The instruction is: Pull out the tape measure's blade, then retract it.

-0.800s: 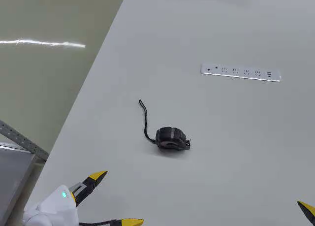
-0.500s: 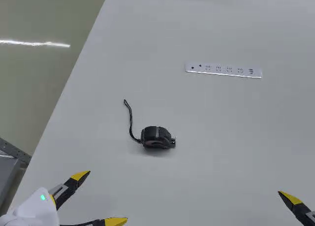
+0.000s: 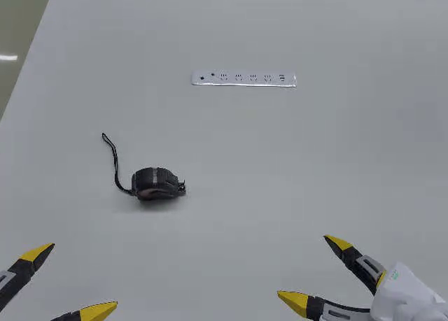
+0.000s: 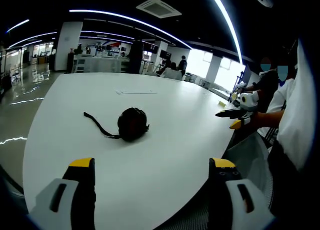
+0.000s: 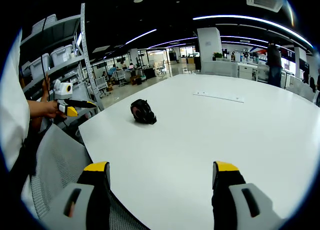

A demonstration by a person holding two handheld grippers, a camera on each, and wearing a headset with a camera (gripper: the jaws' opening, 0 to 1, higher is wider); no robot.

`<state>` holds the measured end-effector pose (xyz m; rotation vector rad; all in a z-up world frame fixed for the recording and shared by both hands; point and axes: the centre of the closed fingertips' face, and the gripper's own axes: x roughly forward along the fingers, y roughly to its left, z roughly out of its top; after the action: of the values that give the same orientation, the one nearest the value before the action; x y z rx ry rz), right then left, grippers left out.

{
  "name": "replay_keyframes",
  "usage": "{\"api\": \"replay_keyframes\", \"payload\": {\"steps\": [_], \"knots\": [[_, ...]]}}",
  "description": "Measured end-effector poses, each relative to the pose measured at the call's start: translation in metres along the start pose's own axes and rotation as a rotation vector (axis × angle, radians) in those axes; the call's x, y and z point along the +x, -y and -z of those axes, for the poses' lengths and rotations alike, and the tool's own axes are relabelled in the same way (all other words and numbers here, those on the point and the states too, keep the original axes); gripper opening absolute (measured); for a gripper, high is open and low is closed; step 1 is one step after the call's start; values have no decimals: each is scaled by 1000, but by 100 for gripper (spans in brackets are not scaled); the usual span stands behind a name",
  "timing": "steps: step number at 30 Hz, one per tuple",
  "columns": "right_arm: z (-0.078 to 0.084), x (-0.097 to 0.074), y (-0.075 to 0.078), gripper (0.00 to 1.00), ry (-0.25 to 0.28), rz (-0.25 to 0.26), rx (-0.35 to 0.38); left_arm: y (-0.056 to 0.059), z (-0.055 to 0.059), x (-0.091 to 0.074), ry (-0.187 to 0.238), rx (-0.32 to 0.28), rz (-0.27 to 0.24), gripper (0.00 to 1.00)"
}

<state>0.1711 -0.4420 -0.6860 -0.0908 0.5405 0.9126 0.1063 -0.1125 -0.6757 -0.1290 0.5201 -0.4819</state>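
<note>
White table (image 3: 315, 160) bears tape measure (image 3: 157, 184); left gripper (image 3: 73, 279) body cropped.

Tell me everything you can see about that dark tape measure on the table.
The compact grey-black tape measure has a rounded case, plastic or rubber by its look, with a paler band across it. No blade is drawn out; a small tab shows at one end. A thin black wrist strap trails loosely from the other end. It rests on the white tabletop, with nothing else touching it.
</note>
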Motion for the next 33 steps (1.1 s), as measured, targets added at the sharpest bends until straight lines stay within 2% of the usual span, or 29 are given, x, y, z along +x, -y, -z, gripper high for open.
{"api": "replay_keyframes", "payload": {"steps": [14,23,28,33], "knots": [[-2,-1,-2,85,6,-2,3,4,-3,0,-3,0,1,92],[-4,0,-3,83,19,-9,1,1,-2,-1,2,-4,-6,91],[-6,2,-4,81,24,-24,-5,1,-1,6,-6,20,3,90],[-8,6,-5,79,20,-49,-31,-5,-2,12,-13,53,10,87]]}}
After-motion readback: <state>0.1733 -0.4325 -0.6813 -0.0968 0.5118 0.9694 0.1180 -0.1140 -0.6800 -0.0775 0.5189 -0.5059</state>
